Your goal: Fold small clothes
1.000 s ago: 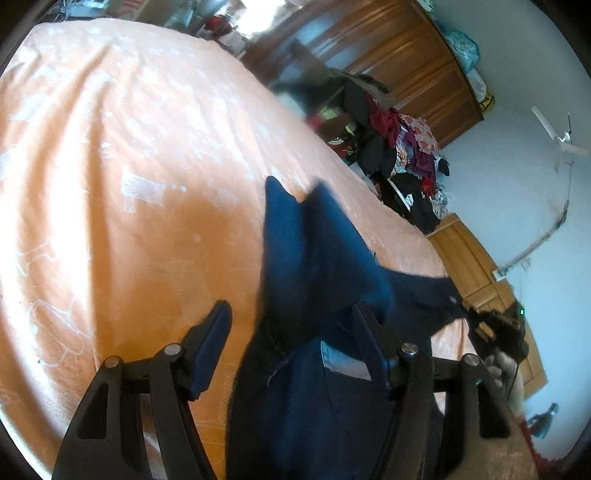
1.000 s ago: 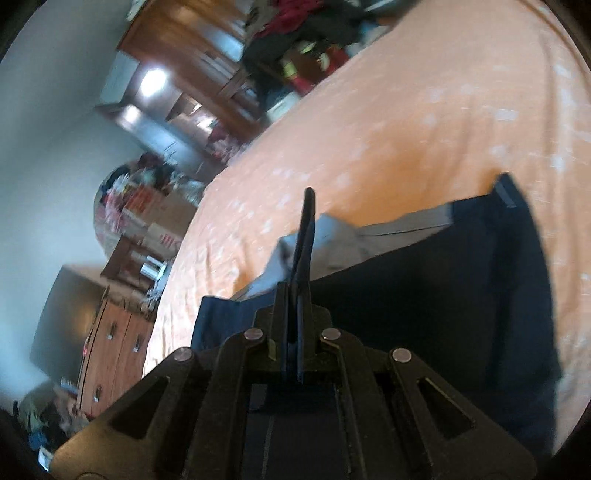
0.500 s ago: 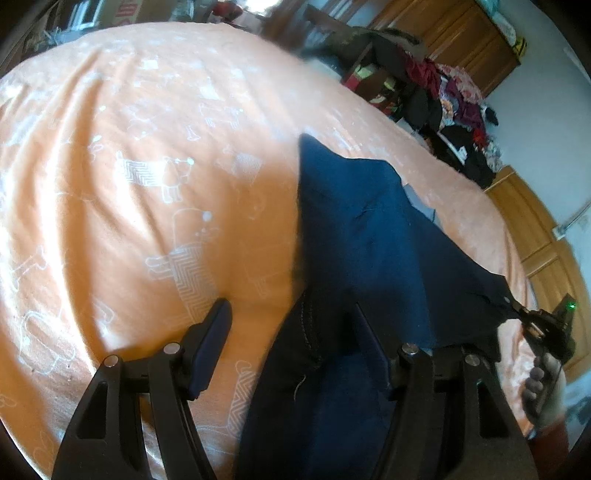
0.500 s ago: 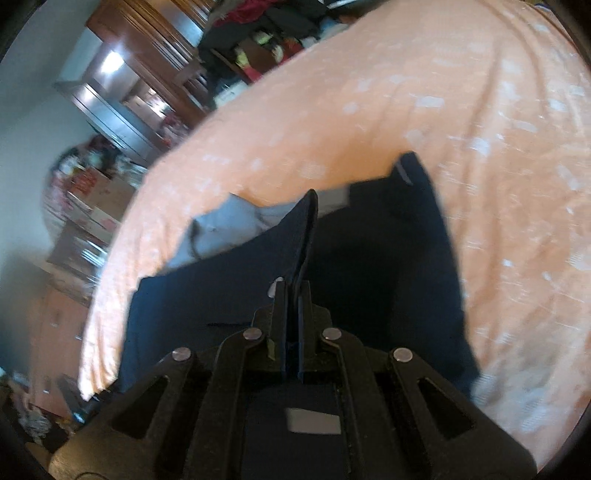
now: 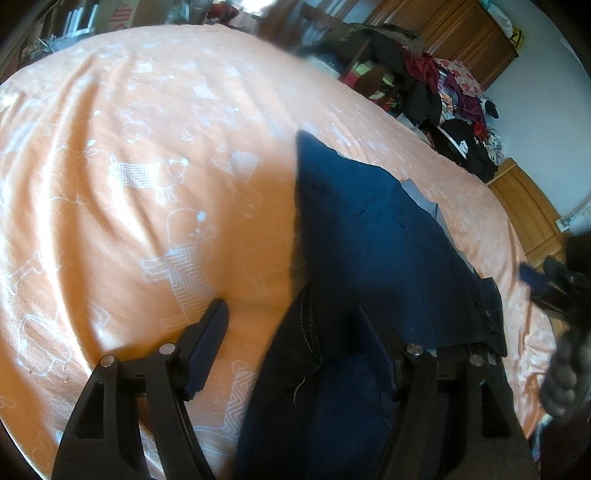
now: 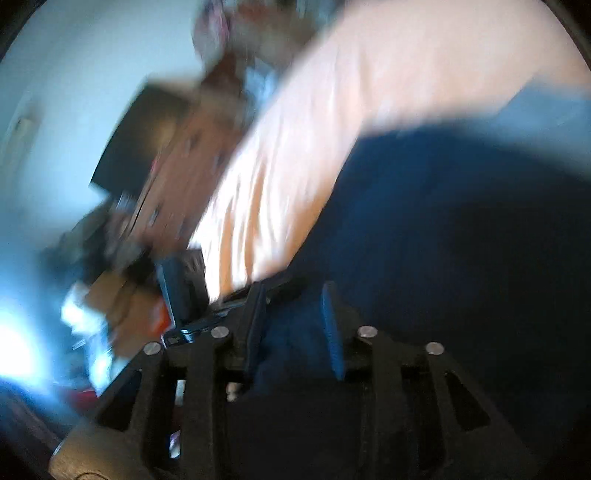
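A: Left wrist view, far left first: orange bedsheet (image 5: 140,155) w/ white animal outlines, wrinkled, sunlit. It covers the bed right across.

B: And the left gripper (image 5: 291,325)?

A: Jaws spread wide. Left finger (image 5: 207,343) sits over bare sheet, clear of any cloth. Right finger is mostly buried in fabric, only its edge shows.

B: So what's the fabric?

A: Navy shorts (image 5: 369,236), lying on the sheet approx centre-right, one pointed corner aimed away from the camera. Near end w/ a stitched seam runs between the fingers, draped over the right one. Nothing pinched, the gap's too wide. A grey lining strip (image 5: 417,195) peeks out at the far right edge of the cloth.

B: Further right?

A: Clothes heap (image 5: 454,96) beyond the bed, wooden wardrobe (image 5: 461,33) behind it. At the frame's right edge a dark blurred shape, prob. the other gripper, can't be sure.

B: Right wrist view?

A: Very smeared. Dark cabinet (image 6: 144,136) and clutter on the left, then the sheet, then navy cloth filling the right half.

B: Right gripper (image 6: 295,325)?

A: Fingers parted, a clear gap, blue pads (image 6: 330,328) facing each other. Navy cloth lies in the gap but isn't squeezed.
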`<action>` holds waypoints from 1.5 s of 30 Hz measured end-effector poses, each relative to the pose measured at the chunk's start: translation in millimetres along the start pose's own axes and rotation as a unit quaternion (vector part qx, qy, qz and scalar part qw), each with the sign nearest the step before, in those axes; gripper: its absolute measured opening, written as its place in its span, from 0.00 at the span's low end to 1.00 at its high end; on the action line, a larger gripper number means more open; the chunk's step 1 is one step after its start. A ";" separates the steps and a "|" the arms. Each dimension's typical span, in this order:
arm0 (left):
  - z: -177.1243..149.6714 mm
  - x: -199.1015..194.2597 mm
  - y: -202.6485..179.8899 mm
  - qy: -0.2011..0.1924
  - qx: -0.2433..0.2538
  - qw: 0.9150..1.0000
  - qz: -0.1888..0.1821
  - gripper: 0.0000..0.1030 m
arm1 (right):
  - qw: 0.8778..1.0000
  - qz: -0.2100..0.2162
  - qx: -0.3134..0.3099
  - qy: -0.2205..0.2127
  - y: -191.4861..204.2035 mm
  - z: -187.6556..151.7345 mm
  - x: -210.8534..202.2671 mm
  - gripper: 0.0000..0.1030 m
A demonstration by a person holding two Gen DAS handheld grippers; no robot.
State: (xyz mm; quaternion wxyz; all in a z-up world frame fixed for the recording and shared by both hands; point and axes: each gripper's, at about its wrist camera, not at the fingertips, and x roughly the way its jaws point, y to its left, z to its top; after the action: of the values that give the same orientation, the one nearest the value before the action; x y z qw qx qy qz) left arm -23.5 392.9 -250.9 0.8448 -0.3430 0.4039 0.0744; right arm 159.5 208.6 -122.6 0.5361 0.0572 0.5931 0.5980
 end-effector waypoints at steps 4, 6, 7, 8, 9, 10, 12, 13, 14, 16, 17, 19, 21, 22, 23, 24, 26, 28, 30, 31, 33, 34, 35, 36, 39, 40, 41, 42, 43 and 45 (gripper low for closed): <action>-1.1 -0.7 2.9 -0.001 -0.002 1.000 -0.006 0.71 | 0.995 0.019 0.098 0.020 -70.7 56.0 35.9 0.17; -1.8 0.2 3.5 -0.001 -0.001 1.000 -0.010 0.73 | 0.991 -0.020 0.127 -0.020 -94.0 82.0 27.7 0.00; -1.9 0.7 3.3 -0.001 0.000 1.000 -0.012 0.74 | 0.989 -0.037 0.138 -0.044 -103.3 93.1 20.8 0.00; -1.8 0.6 3.0 -0.001 0.000 1.000 -0.013 0.75 | 0.986 -0.052 0.148 -0.061 -109.5 98.8 15.2 0.00; -1.8 0.5 3.1 -0.001 0.000 1.000 -0.015 0.75 | 0.980 -0.082 0.161 -0.089 -117.2 104.1 4.5 0.00; -1.7 0.6 3.5 -0.001 0.000 1.000 -0.016 0.75 | 0.974 -0.113 0.160 -0.111 -117.2 105.6 -7.3 0.00; -1.8 0.6 4.6 -0.001 -0.002 1.000 -0.019 0.76 | 0.969 -0.142 0.140 -0.144 -102.8 95.0 -26.9 0.09; -2.3 0.5 4.9 -0.001 -0.002 1.000 -0.020 0.76 | 0.970 -0.132 0.120 -0.163 -89.2 80.8 -40.9 0.15; -2.6 0.5 5.0 -0.002 -0.002 1.000 -0.021 0.76 | 0.970 -0.128 0.108 -0.174 -80.1 69.1 -49.1 0.27; -2.8 0.2 5.3 -0.003 -0.002 1.000 -0.024 0.76 | 0.967 -0.127 0.072 -0.208 -56.6 14.6 -82.7 0.41; -2.9 0.2 5.4 -0.003 -0.002 1.000 -0.025 0.76 | 0.966 -0.130 0.065 -0.212 -52.8 -1.8 -91.1 0.46; -2.8 0.6 5.2 -0.002 -0.001 1.000 -0.026 0.77 | 0.962 -0.158 0.057 -0.214 -51.7 -47.7 -116.4 0.46; -2.4 1.4 4.0 0.000 0.002 1.000 -0.024 0.78 | 0.953 -0.199 0.076 -0.214 -71.2 -94.8 -147.9 0.46; -2.2 1.7 3.3 0.001 0.004 1.000 -0.024 0.79 | 0.952 -0.203 0.089 -0.211 -80.5 -109.0 -155.3 0.46; -1.6 1.3 2.8 0.002 0.005 1.000 -0.024 0.79 | 0.949 -0.212 0.105 -0.207 -89.2 -121.0 -164.9 0.46; -1.5 1.7 2.4 0.003 0.006 1.000 -0.023 0.80 | 0.942 -0.242 0.129 -0.196 -106.2 -137.6 -173.2 0.43; -0.7 3.3 -2.3 0.004 0.008 1.000 -0.022 0.82 | 0.935 -0.233 0.177 -0.200 -135.0 -163.8 -191.9 0.14; 0.3 3.8 -4.6 0.005 0.010 1.000 -0.019 0.82 | 0.928 -0.237 0.191 -0.213 -137.1 -179.5 -207.4 0.13; -1.3 2.9 -4.9 0.005 0.010 1.000 -0.019 0.82 | 0.922 -0.251 0.181 -0.234 -131.9 -187.2 -217.3 0.37; -1.2 2.7 -5.0 0.004 0.009 1.000 -0.020 0.82 | 0.920 -0.243 0.182 -0.247 -130.2 -191.9 -223.1 0.39; 0.2 4.2 -4.9 0.005 0.008 1.000 -0.021 0.82 | 0.919 -0.214 0.184 -0.277 -127.3 -209.1 -238.9 0.39; 0.2 4.7 -5.0 0.006 0.009 1.000 -0.020 0.82 | 0.918 -0.208 0.186 -0.284 -129.4 -213.1 -242.1 0.39; 0.2 5.2 -5.4 0.006 0.011 1.000 -0.019 0.83 | 0.916 -0.204 0.192 -0.288 -136.7 -218.0 -245.0 0.39; -0.5 5.4 -6.2 0.007 0.012 1.000 -0.019 0.84 | 0.913 -0.207 0.204 -0.286 -146.5 -223.7 -246.0 0.39; -0.3 6.1 -7.0 0.008 0.013 1.000 -0.019 0.84 | 0.903 -0.226 0.236 -0.278 -166.7 -236.2 -240.8 0.00; -0.3 6.2 -7.3 0.008 0.014 1.000 -0.017 0.84 | 0.900 -0.224 0.246 -0.282 -170.5 -240.0 -243.4 0.00; -0.4 6.0 -7.5 0.008 0.015 1.000 -0.017 0.84 | 0.898 -0.218 0.248 -0.291 -169.0 -242.9 -247.1 0.00; -0.3 6.2 -7.7 0.008 0.015 1.000 -0.016 0.84 | 0.893 -0.229 0.244 -0.302 -161.7 -244.9 -251.4 0.01; -0.7 6.1 -6.5 0.009 0.016 1.000 -0.015 0.84 | 0.890 -0.234 0.239 -0.310 -155.1 -246.6 -255.4 0.05; -0.6 6.1 -6.3 0.009 0.016 1.000 -0.016 0.85 | 0.885 -0.231 0.220 -0.339 -139.5 -250.3 -268.3 0.22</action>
State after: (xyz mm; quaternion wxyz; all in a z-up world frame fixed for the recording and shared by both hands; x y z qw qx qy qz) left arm -17.3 386.9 -252.4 0.8477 -0.3365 0.4068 0.0519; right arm 175.6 -182.6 -150.4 0.8014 0.2341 0.4876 0.2555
